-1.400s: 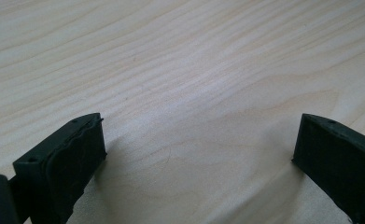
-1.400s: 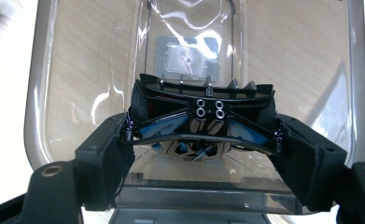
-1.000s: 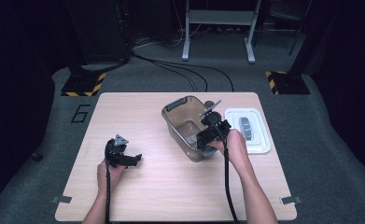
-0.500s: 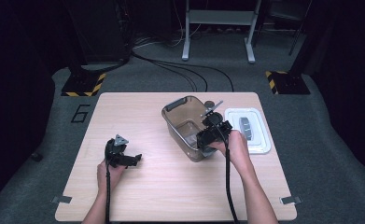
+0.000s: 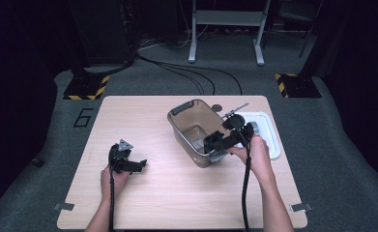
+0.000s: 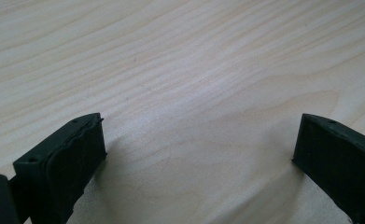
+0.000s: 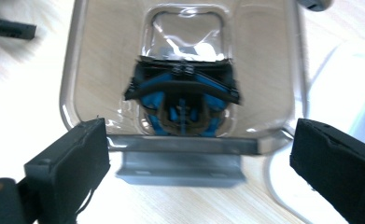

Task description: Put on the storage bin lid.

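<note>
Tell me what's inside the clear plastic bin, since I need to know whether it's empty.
The bin looks empty: the wood table shows through its clear floor. The dark and blue shape there is the right gripper's reflection. The near wall's glare hides a little of the floor.

The tabletop (image 5: 177, 193) is evenly lit from above, while the floor (image 5: 351, 159) around it falls into deep darkness. In the left gripper view, soft shadows spread beneath the fingers (image 6: 63, 158). The right gripper view is soft, with white glare at its right edge.
</note>
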A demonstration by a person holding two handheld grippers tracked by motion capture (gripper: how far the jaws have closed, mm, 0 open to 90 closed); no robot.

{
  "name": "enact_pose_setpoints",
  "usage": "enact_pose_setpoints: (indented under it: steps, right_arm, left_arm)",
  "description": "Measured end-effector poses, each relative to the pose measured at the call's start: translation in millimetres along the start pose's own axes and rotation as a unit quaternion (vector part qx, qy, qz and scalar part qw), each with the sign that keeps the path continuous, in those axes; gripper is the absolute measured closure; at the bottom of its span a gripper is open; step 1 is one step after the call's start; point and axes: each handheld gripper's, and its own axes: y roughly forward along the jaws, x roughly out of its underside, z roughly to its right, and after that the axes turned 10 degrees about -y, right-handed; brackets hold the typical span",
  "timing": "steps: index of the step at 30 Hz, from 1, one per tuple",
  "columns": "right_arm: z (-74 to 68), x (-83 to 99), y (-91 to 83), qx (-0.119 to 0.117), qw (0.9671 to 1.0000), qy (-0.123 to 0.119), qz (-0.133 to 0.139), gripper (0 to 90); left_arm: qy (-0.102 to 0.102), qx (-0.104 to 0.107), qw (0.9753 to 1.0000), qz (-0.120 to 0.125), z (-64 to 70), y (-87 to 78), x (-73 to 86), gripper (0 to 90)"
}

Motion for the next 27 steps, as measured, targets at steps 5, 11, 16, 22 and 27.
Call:
enact_pose_setpoints:
  steps: [5,11,16,22,27]
  right_arm:
    - [16.3,12.4,-10.2,0.013,0.9996,0.022,0.009,0.5]
    - [43.7,30.2,-13.1,0.024,0.9982,0.052,0.019,0.0]
    - [67.0,44.1,-3.5,0.042,0.9956,0.083,0.01,0.0]
    - [91.5,58.7,16.5,0.053,0.9926,0.108,0.011,2.4]
    - [112.8,72.0,39.3,0.069,0.989,0.131,0.01,4.1]
  left_arm:
    - [0.0,0.0,1.0,0.0,0.0,0.0,0.0,2.0]
    - [0.0,0.0,1.0,0.0,0.0,0.0,0.0,2.0]
    - [0.0,0.0,1.0,0.0,0.0,0.0,0.0,2.0]
    - [0.0,0.0,1.0,0.0,0.1,0.0,0.0,2.0]
    - [0.0,0.0,1.0,0.0,0.1,0.0,0.0,2.0]
